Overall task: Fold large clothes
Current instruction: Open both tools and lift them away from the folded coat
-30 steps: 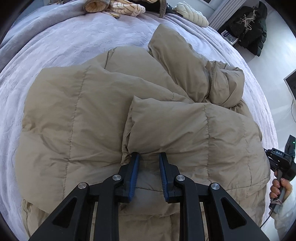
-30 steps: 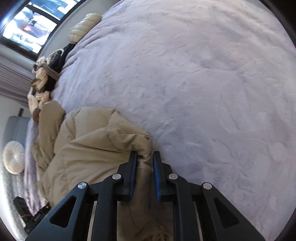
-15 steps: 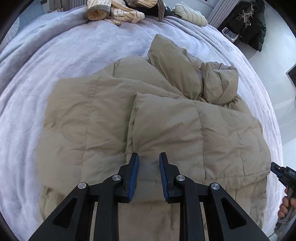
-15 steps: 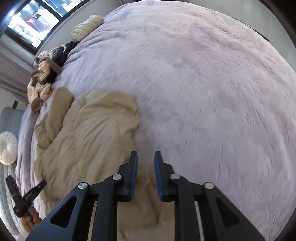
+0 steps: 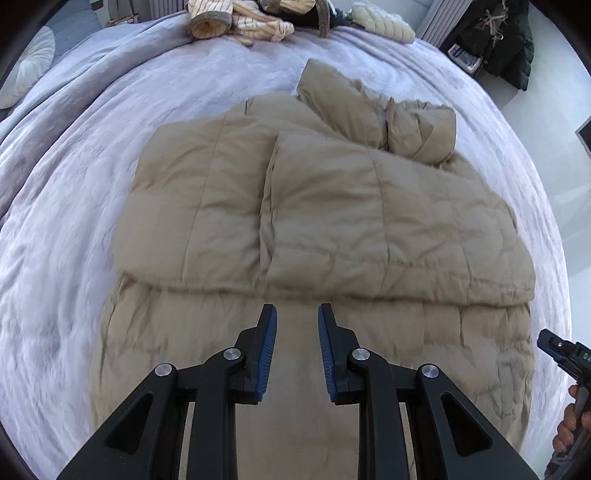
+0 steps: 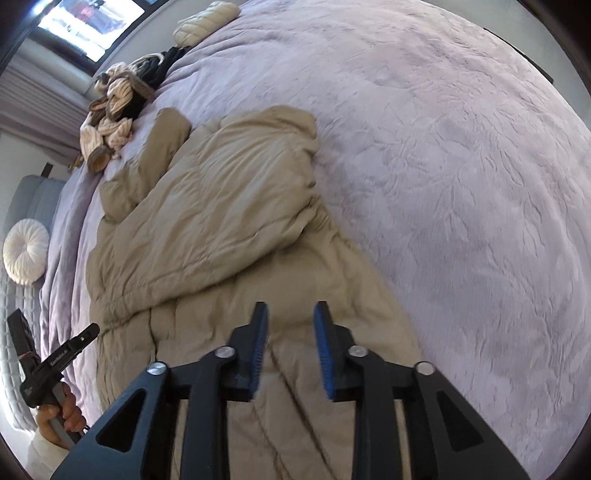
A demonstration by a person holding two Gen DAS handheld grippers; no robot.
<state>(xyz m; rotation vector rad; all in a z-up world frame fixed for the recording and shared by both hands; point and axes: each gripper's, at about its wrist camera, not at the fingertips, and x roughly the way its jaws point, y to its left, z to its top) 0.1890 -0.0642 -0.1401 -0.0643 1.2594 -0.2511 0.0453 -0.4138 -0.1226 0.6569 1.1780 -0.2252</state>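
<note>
1. Both grippers are hovering over the near part of a tan quilted puffer coat; the left gripper and the right gripper have just been opening, and their blue-padded jaws are standing partly apart with nothing between them.
2. Lying on a wide lilac plush bedspread, the coat is showing its near hem section flat beneath the jaws, with a folded-over panel resting across its middle.
3. Farther off, a sleeve and the bunched hood are lying at the coat's far end.
4. At the far edge of the bed, a heap of cream striped knitwear and a cream ribbed cushion are sitting well apart from the coat.
</note>
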